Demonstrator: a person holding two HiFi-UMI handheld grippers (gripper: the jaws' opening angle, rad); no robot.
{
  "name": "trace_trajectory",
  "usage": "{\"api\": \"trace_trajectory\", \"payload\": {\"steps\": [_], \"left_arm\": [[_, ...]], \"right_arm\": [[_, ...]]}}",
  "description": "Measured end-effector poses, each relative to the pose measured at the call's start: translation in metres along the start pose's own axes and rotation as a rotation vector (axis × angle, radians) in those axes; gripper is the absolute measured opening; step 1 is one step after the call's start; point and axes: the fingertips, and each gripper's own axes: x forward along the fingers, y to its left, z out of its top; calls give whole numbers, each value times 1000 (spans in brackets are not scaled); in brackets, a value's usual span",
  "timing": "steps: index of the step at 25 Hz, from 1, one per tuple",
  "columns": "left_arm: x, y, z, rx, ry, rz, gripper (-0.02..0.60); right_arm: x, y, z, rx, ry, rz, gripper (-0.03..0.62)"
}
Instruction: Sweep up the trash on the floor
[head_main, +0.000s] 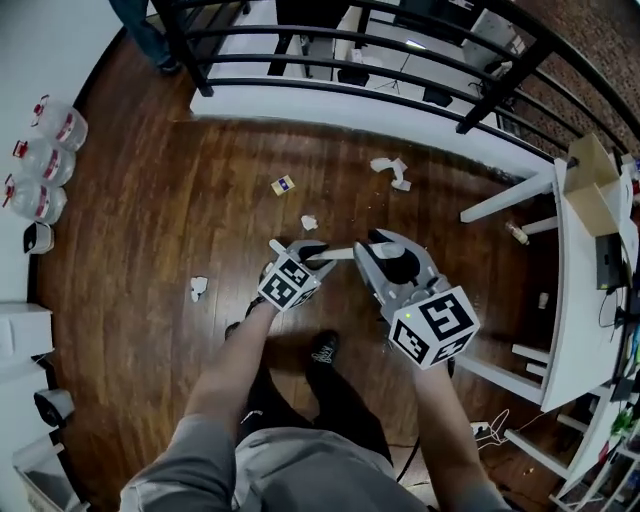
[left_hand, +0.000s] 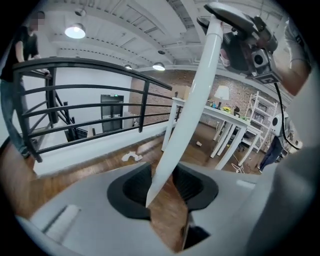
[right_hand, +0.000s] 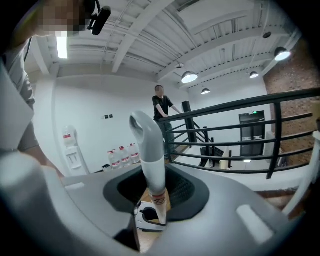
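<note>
My left gripper (head_main: 303, 257) and right gripper (head_main: 372, 250) face each other over the wood floor, joined by a white broom handle (head_main: 336, 253). In the left gripper view the handle (left_hand: 195, 105) rises from between the jaws up to the right gripper (left_hand: 250, 40). In the right gripper view its grey-capped end (right_hand: 150, 150) stands upright between the pads. Both grippers are shut on it. The broom head is hidden. Trash lies ahead: crumpled white paper (head_main: 392, 170), a small yellow card (head_main: 283, 184), and white scraps (head_main: 309, 222) (head_main: 199, 288).
A black railing (head_main: 330, 60) on a white curb closes the far side. A white table (head_main: 590, 230) stands at the right with a scrap (head_main: 516, 233) by its leg. Water jugs (head_main: 40, 160) line the left wall. A person (right_hand: 162, 112) stands by the railing.
</note>
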Motion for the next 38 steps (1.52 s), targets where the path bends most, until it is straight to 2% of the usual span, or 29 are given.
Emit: {"api": "trace_trajectory", "payload": {"steps": [5, 14, 20, 24, 29, 38], "left_arm": [[-100, 62, -47, -52, -10, 107, 132], [-270, 151, -152, -171, 17, 233, 130], [-348, 199, -235, -260, 36, 292, 132], [-371, 218, -278, -302, 33, 307, 133], [-369, 229, -300, -356, 20, 308, 140], [-305, 233, -261, -294, 36, 262, 144]], "right_arm": [[75, 79, 12, -5, 7, 120, 94], [212, 230, 15, 22, 43, 273, 92], [289, 325, -14, 10, 108, 356, 92], [319, 367, -38, -21, 145, 381, 92], [337, 376, -56, -36, 180, 344, 91], [315, 302, -56, -32, 189, 224, 91]]}}
